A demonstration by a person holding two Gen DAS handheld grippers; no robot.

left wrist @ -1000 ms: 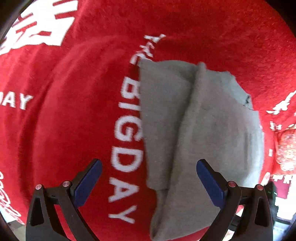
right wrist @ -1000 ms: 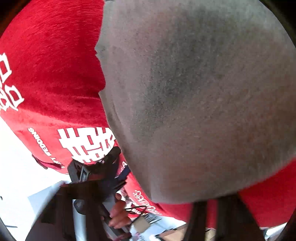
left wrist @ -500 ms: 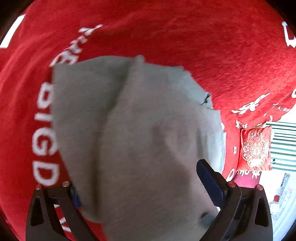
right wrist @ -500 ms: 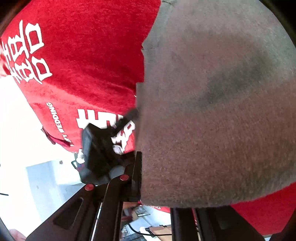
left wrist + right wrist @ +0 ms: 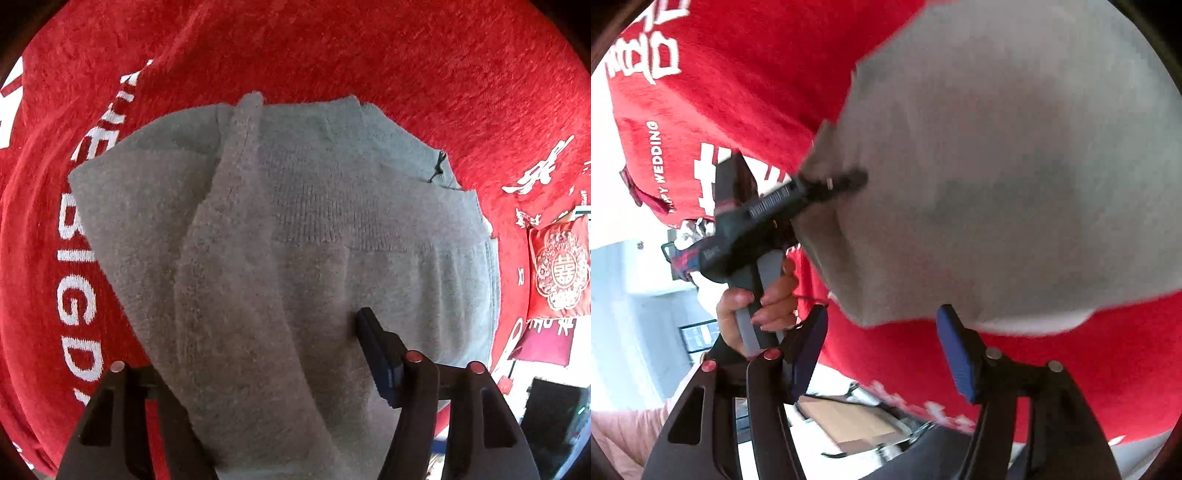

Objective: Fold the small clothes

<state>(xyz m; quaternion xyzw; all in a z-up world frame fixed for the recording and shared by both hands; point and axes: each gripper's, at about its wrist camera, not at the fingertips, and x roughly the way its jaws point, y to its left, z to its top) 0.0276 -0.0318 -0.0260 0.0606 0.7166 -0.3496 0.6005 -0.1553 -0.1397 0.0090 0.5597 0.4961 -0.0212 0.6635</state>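
A grey knitted garment (image 5: 332, 229), folded over itself, lies on the red tablecloth (image 5: 332, 55). My left gripper (image 5: 297, 317) is down on its near part with the jaws closing. The cloth lies between them and hides the left finger, while the blue right pad (image 5: 373, 343) rests on top. In the right wrist view the left gripper (image 5: 849, 181) reaches onto the garment's (image 5: 997, 166) left edge, held by a hand (image 5: 757, 306). My right gripper (image 5: 882, 317) hangs just off the garment's near edge. Its jaws are opening and nothing is between them.
The red tablecloth (image 5: 757, 74) carries white lettering and drops off at the table's left edge. A red embroidered pouch (image 5: 557, 269) hangs at the right. Below the near edge are a cardboard box (image 5: 849, 421) and dark cables.
My left gripper slid from the lettering onto the garment and its jaws narrowed around the cloth. My right gripper let go of the garment, opened and drew back upward.
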